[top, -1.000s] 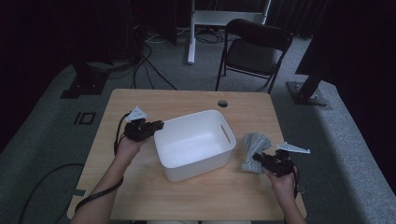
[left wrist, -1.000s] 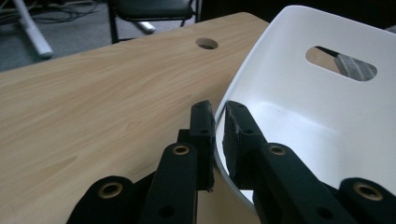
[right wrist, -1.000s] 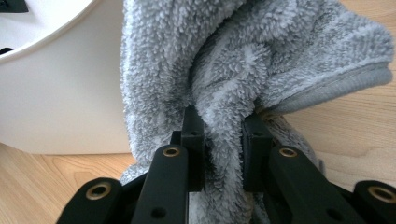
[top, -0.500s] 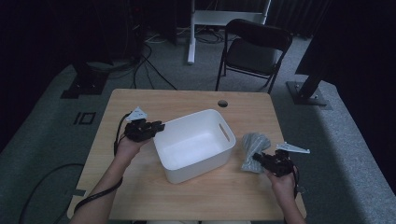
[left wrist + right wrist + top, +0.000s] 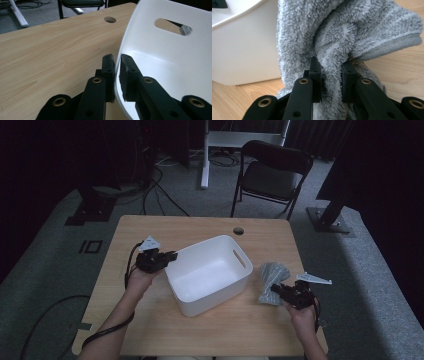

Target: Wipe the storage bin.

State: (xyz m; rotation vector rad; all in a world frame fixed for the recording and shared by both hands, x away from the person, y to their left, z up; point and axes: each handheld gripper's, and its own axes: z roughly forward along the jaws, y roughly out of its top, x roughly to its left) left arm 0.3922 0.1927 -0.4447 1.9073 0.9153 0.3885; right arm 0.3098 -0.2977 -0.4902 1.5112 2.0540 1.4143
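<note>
While both hands hold level at the table, the work reads as getting the towel [image 5: 272,281] into the tub [image 5: 209,273].

Towel: grey, deep pile, soft and limp, bunched just right of the tub on the table [image 5: 150,330]. Probably light; it should sag and trail rather than keep shape. The right gripper [image 5: 331,68] is clamped on a thick fold of it, pile bulging between and around the jaws. A hemmed edge sticks out to the right in the right gripper view. A bite into a bunched fold looks sounder than one on a single layer or the hem, which may slip out.

Tub: white plastic, thin-walled, stiff, smooth, likely slippery; empty inside as far as I can see. Slot handle [image 5: 173,26] in the far wall. The left gripper [image 5: 117,67] has just been closing and now pinches the near rim, one jaw outside, one inside. Rim is the sensible hold; a wall this thin may flex or slide.

Around: round hole [image 5: 238,230] in the tabletop beyond the tub, folding chair [image 5: 274,175] and stand legs behind, cables on the floor.

In the way: only the tub's right wall, which the hanging towel must clear; loose tail may drag on the rim.
</note>
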